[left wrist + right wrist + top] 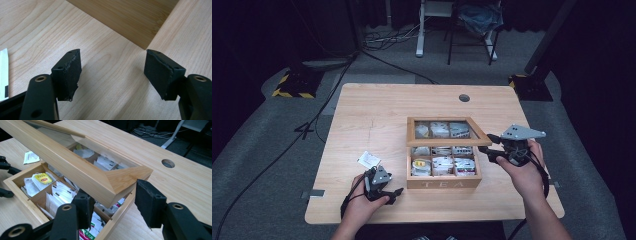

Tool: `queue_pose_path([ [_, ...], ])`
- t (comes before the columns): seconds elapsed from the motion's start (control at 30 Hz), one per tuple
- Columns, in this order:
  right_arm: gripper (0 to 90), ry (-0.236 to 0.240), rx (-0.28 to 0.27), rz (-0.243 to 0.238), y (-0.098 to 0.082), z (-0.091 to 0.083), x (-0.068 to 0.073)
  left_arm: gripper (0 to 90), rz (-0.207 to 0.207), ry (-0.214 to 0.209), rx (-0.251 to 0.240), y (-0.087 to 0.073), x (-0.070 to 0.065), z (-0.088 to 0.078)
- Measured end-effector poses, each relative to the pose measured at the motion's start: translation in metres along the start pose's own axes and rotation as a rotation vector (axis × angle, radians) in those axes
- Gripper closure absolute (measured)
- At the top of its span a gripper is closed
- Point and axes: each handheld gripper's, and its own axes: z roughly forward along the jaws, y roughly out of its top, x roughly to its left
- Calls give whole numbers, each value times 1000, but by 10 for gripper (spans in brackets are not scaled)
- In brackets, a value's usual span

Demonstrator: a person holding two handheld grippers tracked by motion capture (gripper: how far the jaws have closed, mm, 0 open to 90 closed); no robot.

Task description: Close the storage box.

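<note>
A wooden tea box (443,184) stands on the table, its compartments full of tea bags (43,178). Its glass-paned lid (447,142) is tilted half open. My right gripper (485,145) is open at the lid's right front corner (130,173). One jaw sits under the lid frame and the other stands just past the corner tip. Low over bare wood, my left gripper (394,195) is open and holds nothing, close to the box's front left corner (125,20). A single white tea sachet (369,160) lies on the table left of the box.
The table (372,115) has a round cable hole (464,98) at the back right. Beyond it are dark floor, cables and chair legs (469,47). Bare wood spreads to the left of and behind the box.
</note>
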Motion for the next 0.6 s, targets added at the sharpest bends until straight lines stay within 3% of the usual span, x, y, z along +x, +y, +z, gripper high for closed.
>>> queue_pose_path([
  [0.13, 499, 6, 12, 1, 0, -1, 1, 290, 16, 9, 8, 1, -1, 1],
  [0.6, 490, 33, 76, -10, -4, -2, 3, 289, 16, 12, 6, 1, -1, 1],
])
